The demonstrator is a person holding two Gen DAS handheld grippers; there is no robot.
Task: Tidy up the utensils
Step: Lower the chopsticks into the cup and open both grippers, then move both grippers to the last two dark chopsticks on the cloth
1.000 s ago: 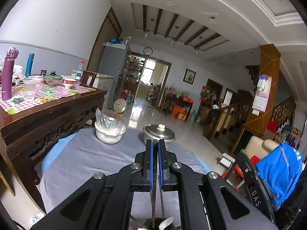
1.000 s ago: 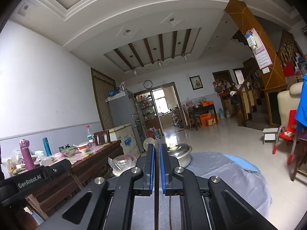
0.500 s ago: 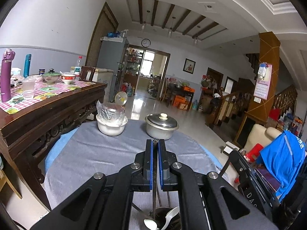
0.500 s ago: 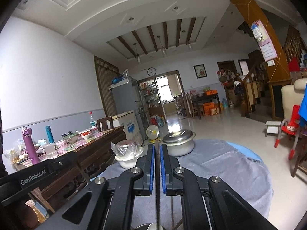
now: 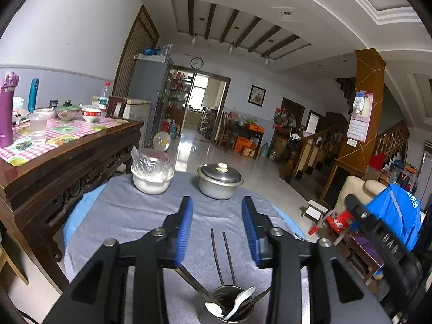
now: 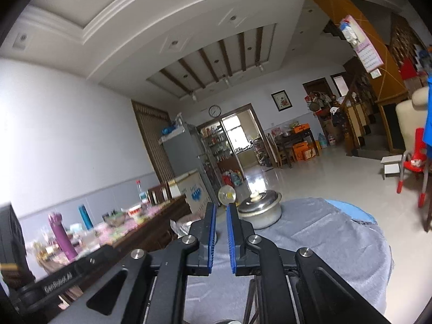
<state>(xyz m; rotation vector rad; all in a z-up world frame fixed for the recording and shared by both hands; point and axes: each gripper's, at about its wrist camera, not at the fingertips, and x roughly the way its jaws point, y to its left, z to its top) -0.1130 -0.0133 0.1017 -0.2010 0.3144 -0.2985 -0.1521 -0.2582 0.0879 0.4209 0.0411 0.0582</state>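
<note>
Left gripper hangs wide open over the metal cup at six o'clock, with spoons and black chopsticks standing inside. Right gripper shows a narrow gap, gripping nothing. Looks like a drop-off step; the next move calls for finding another loose utensil, none visible on the gray cloth.

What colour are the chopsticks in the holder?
Black chopsticks in the holder; left wrist view shows them best.

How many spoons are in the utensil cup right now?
2 visible: a metal spoon at the left of the utensil cup and a white spoon leaning right. More may be hidden inside.
</note>
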